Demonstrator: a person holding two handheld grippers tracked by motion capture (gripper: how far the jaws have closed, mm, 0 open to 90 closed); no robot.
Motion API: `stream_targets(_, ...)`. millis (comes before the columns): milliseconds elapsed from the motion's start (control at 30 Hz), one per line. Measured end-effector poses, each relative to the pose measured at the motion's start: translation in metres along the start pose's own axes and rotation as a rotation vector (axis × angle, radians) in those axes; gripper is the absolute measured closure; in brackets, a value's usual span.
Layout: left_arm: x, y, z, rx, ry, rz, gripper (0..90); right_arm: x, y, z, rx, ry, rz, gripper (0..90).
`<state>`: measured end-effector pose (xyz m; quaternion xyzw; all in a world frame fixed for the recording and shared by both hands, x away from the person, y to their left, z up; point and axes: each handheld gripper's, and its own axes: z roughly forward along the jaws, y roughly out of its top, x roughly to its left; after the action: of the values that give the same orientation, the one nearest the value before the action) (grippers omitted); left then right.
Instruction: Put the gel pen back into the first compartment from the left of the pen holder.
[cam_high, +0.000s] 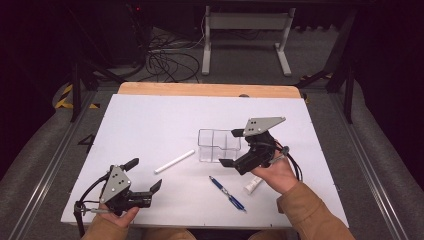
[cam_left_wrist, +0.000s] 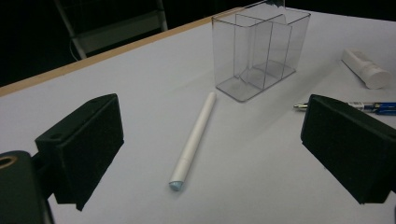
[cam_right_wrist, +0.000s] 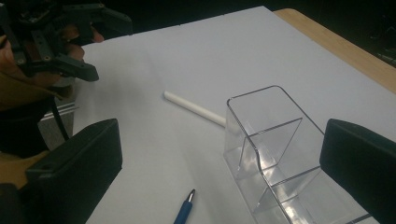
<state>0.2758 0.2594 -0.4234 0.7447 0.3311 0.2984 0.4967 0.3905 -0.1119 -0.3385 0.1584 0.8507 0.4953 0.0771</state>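
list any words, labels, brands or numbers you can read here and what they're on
"4": a dark number on the floor left of the table.
No print shows on the white pen, the white tube or the clear organizer.
The blue pen is too small to tell.

We see the white counter lit evenly from above, while the room around it is very dark. Shadows on it are soft and faint. The clear holder shows small bright reflections on its edges. In both gripper views the near black jaws look slightly soft, and all pictures are a little grainy.
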Motion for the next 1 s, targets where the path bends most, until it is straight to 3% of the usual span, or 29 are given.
stream_targets(167, 0.0, 0.0, 0.0, -0.001, 0.001, 0.001, 6.5, 0.004, -0.004, -0.002, -0.049, 0.0, 0.025, 0.0)
stream_targets(233, 0.0, 0.0, 0.0, -0.001, 0.001, -0.001, 6.5, 0.005, -0.004, -0.002, -0.042, -0.013, 0.039, 0.0)
stream_targets(267, 0.0, 0.0, 0.0, -0.002, 0.0, -0.001, 6.5, 0.007, -0.003, -0.003, -0.02, -0.044, 0.052, 0.0)
stream_targets(733, 0.0, 0.0, 0.0, -0.002, -0.001, -0.001, 6.4, 0.014, -0.006, -0.007, 0.009, -0.098, 0.06, 1.0)
stream_targets(867, 0.0, 0.0, 0.0, -0.001, -0.001, -0.001, 6.5, 0.021, -0.008, -0.01, 0.044, -0.143, 0.039, 7.9)
stream_targets(1000, 0.0, 0.0, 0.0, -0.002, 0.0, -0.002, 6.5, 0.026, -0.009, -0.012, 0.062, -0.15, 0.038, 15.0)
